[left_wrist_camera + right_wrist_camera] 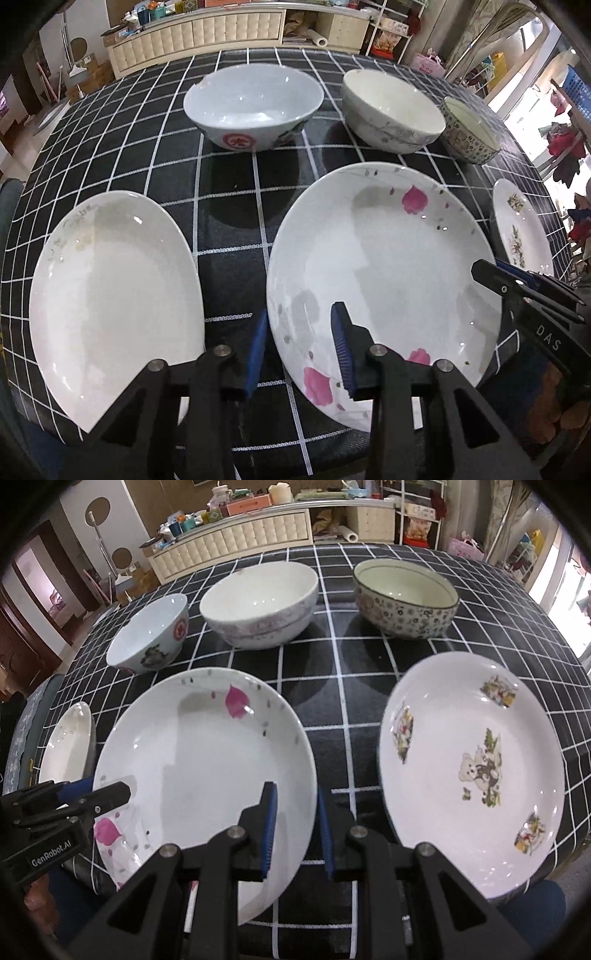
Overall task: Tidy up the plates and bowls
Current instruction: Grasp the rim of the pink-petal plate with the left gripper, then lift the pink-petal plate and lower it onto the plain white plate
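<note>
Both grippers straddle the pink-flower plate (384,280). Left gripper (301,350) is spread over its left rim, not pinching. Right gripper (295,834) is spread over its right rim w/ pads apart. Only the right view shows the bear plate (472,775), right of the flower plate.

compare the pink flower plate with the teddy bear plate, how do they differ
The pink flower plate carries pink petals and grey flecks near its rim; the teddy bear plate has a bear in its middle and small pictures around it. Both grippers' fingers straddle the flower plate's rim; the bear plate lies untouched. Both are white, shallow and upright.
</note>
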`<state>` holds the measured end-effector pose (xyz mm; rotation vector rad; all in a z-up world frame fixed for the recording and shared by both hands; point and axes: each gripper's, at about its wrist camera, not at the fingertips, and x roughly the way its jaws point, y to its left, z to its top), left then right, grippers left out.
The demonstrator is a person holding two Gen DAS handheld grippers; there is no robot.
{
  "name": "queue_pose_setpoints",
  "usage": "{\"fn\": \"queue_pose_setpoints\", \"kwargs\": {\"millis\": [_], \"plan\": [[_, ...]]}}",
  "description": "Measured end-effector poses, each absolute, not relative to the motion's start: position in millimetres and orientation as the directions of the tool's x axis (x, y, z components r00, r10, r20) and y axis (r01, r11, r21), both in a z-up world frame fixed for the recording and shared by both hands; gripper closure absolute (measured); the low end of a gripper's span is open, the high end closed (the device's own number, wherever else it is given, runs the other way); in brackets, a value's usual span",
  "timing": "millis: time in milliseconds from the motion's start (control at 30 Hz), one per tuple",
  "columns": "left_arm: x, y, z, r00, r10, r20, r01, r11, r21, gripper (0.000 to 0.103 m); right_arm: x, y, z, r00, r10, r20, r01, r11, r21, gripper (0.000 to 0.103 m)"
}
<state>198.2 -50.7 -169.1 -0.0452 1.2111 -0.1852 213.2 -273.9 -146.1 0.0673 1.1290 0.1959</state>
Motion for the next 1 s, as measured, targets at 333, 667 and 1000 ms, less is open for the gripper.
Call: {"fn": "queue_pose_setpoints", "kwargs": {"millis": [333,667,1000], "plan": [[201.5,-50.4,-176.5,0.312,-0.173,-0.934,0.111,0.983,-0.145,0.078,216.0,-272.1,-153.3,0.406,0.184,-0.895,-0.135,0.981,0.141,0.078],[202.1,-47.2,-180.4,0.300,-0.196,-0.933,0.072,0.980,-0.183,0.078,217.8,-269.5,-155.2,0.402,0.176,-0.899,-0.127,0.982,0.136,0.078],[198.9,-56.6,-178.9,0.311,-0.149,-0.939,0.117,0.986,-0.118,0.078,215.5,-273.5,-153.9,0.400,0.194,-0.896,-0.095,0.981,0.169,0.078]]}}
